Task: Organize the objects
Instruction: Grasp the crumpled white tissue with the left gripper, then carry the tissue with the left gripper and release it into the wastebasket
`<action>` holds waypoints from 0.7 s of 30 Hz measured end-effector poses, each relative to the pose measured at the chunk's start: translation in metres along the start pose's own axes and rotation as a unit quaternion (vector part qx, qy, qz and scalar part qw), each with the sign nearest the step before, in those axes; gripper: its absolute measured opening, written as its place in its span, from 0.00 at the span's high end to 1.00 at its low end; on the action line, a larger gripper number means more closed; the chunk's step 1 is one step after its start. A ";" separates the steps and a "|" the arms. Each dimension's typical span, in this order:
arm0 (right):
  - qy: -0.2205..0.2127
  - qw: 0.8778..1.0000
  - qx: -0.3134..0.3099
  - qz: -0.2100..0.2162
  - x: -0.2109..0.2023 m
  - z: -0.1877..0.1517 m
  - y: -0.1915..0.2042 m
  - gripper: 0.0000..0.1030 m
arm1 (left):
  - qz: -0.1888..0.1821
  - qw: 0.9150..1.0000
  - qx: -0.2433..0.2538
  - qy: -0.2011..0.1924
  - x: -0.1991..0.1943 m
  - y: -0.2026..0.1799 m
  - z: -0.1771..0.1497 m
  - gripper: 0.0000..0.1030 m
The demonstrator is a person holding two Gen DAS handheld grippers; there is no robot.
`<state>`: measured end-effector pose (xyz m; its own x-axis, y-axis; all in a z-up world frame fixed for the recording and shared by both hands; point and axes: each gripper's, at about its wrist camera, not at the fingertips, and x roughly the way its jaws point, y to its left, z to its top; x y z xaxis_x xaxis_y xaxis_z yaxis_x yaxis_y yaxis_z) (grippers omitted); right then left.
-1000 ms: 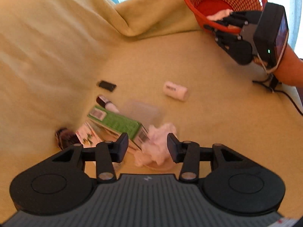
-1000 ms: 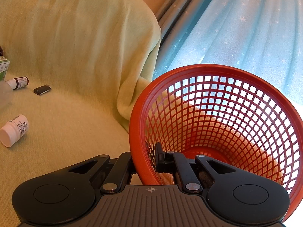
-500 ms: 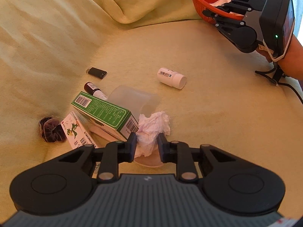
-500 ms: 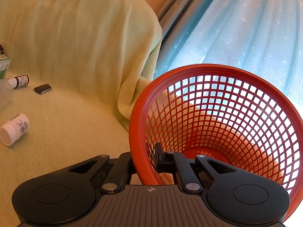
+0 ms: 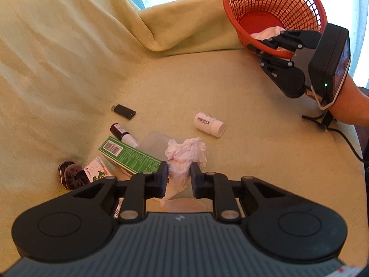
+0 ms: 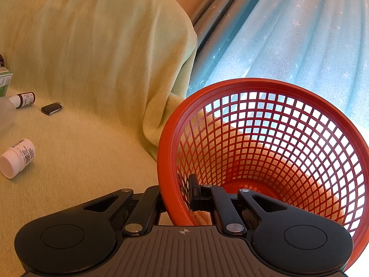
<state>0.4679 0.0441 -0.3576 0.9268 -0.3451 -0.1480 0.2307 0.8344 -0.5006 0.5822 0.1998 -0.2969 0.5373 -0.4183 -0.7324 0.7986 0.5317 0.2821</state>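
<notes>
The crumpled tissue (image 5: 184, 154) sits pinched between the fingers of the left gripper (image 5: 177, 180), its jaws closed most of the way with the paper bunched in the narrow gap; its lower end trails toward a clear lid (image 5: 184, 204) lying flat on the yellow blanket (image 5: 253, 161). Just behind the tissue lies a clear plastic cup (image 5: 154, 142) on its side, and touching it on the left a green box (image 5: 129, 155) rests tilted over a white box (image 5: 98, 172). A small dark bottle (image 5: 121, 132) lies at the green box's far end, a purple scrunchie (image 5: 71, 176) to the left of the boxes, and a black USB stick (image 5: 124, 111) farther back. A white pill bottle (image 5: 208, 124) lies on its side to the right, well apart from the pile. At far right the red basket (image 6: 265, 152) is tipped toward the camera, and the right gripper (image 6: 176, 195) is clamped on its near rim — one finger outside, one inside the mesh wall. From the left wrist view something white (image 5: 267, 32) lies in the basket's bottom — likely another tissue, though it is too small to tell. Beyond the blanket's draped edge hangs a pale blue curtain (image 6: 288, 34) with stars.
</notes>
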 end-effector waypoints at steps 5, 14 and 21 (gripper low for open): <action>0.000 1.000 0.000 0.000 0.000 0.000 0.000 0.98 | -0.002 1.000 0.001 -0.011 -0.008 0.002 0.008 0.84; 0.000 1.000 0.000 0.000 0.000 0.000 0.000 0.98 | 0.001 0.999 0.019 -0.039 -0.022 0.000 0.035 0.84; 0.000 1.000 0.000 0.000 0.000 0.000 0.000 0.98 | 0.000 0.997 0.046 -0.060 -0.028 -0.003 0.065 0.84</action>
<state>0.4678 0.0439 -0.3576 0.9272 -0.3441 -0.1480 0.2299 0.8347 -0.5005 0.5820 0.1623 -0.2371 0.5613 -0.5069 -0.6543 0.8173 0.4642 0.3415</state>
